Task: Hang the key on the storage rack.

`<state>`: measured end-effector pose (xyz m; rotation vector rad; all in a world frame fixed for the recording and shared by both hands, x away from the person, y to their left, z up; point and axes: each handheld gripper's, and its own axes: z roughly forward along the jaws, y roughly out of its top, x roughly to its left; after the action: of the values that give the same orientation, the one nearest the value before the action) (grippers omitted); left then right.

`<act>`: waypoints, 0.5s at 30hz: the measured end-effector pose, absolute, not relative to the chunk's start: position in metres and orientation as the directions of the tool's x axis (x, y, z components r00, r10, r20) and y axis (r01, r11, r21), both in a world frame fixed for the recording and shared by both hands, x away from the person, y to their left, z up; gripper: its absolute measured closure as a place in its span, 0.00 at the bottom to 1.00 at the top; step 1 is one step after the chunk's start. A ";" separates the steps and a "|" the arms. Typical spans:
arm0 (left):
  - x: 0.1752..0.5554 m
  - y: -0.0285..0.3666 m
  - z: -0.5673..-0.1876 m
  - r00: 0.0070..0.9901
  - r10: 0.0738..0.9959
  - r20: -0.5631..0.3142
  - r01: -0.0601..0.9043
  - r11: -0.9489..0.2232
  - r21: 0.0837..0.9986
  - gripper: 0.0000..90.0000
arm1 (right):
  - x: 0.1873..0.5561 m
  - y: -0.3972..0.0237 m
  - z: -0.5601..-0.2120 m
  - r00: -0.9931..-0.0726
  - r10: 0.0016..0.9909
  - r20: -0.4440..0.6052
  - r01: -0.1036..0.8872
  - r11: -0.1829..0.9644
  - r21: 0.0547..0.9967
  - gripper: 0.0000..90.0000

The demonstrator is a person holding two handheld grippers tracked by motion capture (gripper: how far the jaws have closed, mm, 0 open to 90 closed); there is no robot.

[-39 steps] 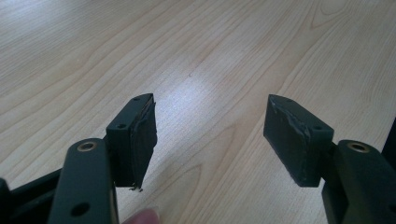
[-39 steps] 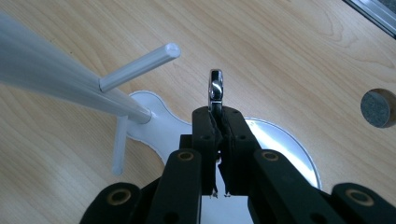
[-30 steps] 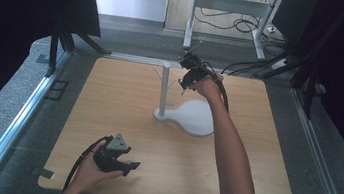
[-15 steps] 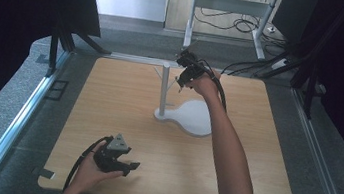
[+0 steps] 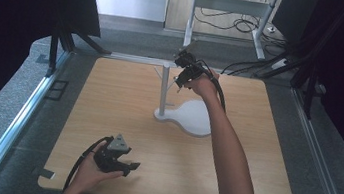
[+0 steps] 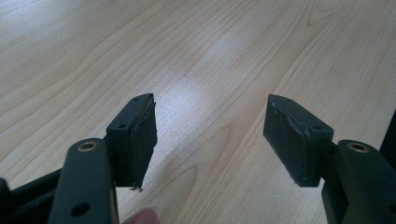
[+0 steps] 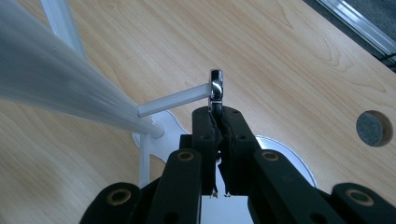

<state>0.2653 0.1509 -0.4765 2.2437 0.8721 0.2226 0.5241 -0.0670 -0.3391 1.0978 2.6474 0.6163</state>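
A: High view?
B: Right gripper (image 5: pixel 182 76) at the white stand (image 5: pixel 164 88); left gripper (image 5: pixel 123 165) low over the desk (image 5: pixel 109 99).
A: Left gripper view?
B: Jaws wide apart, holding nothing.
A: Right gripper view?
B: Jaws clamp a metal ring (image 7: pixel 216 87) touching the stand's peg (image 7: pixel 173 102).

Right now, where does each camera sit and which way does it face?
High view: above the person's side, looking forward and down at the table; both forearms show.
Left gripper view: on the left gripper, along open jaws at bare wood.
Right gripper view: on the right gripper, shut on a shiny ring at the white stand.
Shared: stand, high and right views.
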 end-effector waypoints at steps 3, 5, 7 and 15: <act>0.265 0.150 -0.477 0.758 0.646 -0.090 0.525 -0.523 0.672 0.39 | 0.523 -0.066 -0.340 -0.702 0.712 -0.032 0.625 0.636 0.453 0.95; 0.265 0.151 -0.477 0.758 0.646 -0.090 0.525 -0.523 0.672 0.39 | 0.523 -0.065 -0.341 -0.703 0.711 -0.033 0.624 0.637 0.453 0.95; 0.265 0.151 -0.477 0.758 0.646 -0.090 0.525 -0.522 0.672 0.39 | 0.521 -0.064 -0.342 -0.704 0.710 -0.035 0.622 0.640 0.451 0.94; 0.265 0.149 -0.477 0.761 0.643 -0.088 0.523 -0.527 0.669 0.39 | 0.515 -0.062 -0.341 -0.712 0.701 -0.038 0.612 0.647 0.454 0.94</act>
<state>0.2648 0.1485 -0.4771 2.2508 0.8675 0.2204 0.5153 -0.0618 -0.3412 1.0728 2.6552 0.6167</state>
